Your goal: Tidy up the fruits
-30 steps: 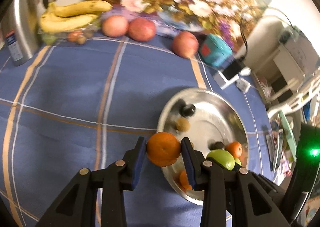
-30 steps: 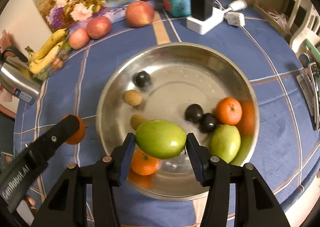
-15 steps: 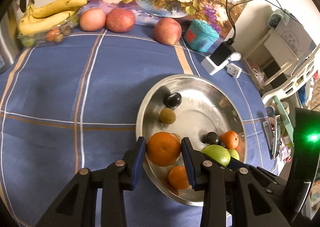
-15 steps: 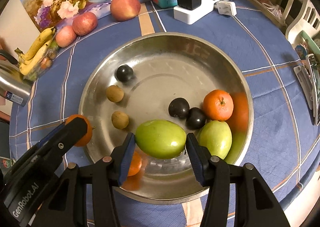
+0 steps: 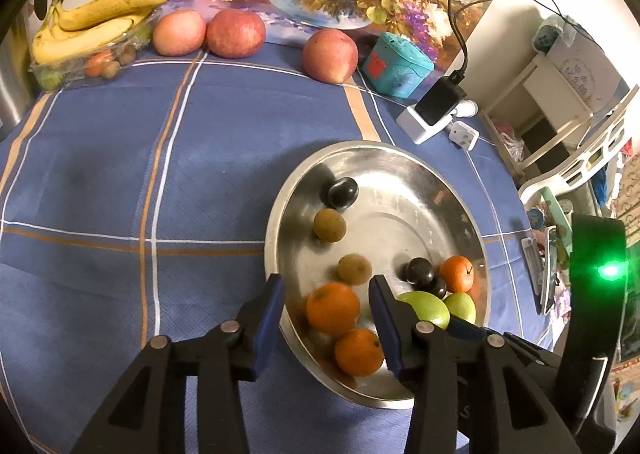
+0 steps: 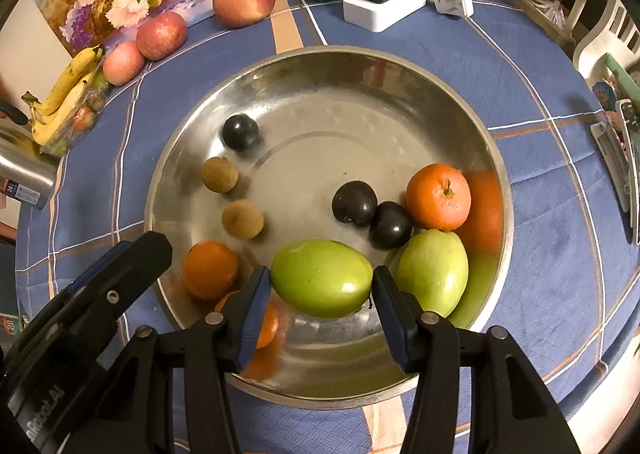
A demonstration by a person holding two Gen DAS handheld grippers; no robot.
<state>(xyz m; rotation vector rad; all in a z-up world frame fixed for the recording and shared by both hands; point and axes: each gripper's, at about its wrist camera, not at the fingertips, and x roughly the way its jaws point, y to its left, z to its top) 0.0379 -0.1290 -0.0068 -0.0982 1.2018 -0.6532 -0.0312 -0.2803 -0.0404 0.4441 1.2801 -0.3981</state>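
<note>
Since a second ago my left gripper (image 5: 326,314) has carried its round orange mandarin (image 5: 333,308) from above the blue checked tablecloth (image 5: 120,174) to inside the wide shiny steel bowl (image 5: 400,158), and its jaws are now opening: gaps show on both sides of the fruit, so the blue pads no longer press on it. That mandarin sits near the bowl's rim, just beside a 2nd mandarin (image 5: 359,352), though blur keeps me from telling whether it has fully settled. My right gripper (image 6: 318,304) stays clenched on the smooth green oval fruit (image 6: 322,284), holding it above the bowl's near side. Just beside it lies another green fruit (image 6: 434,270), touching a stemmed mandarin (image 6: 438,196) and 2 dark plums (image 6: 372,214). 2 small brown round fruits (image 6: 230,196) and a 3rd plum (image 6: 240,132) lie along the bowl's left side. 3 red apples (image 5: 236,32) and yellow bananas (image 5: 92,28) remain on the cloth.
</note>
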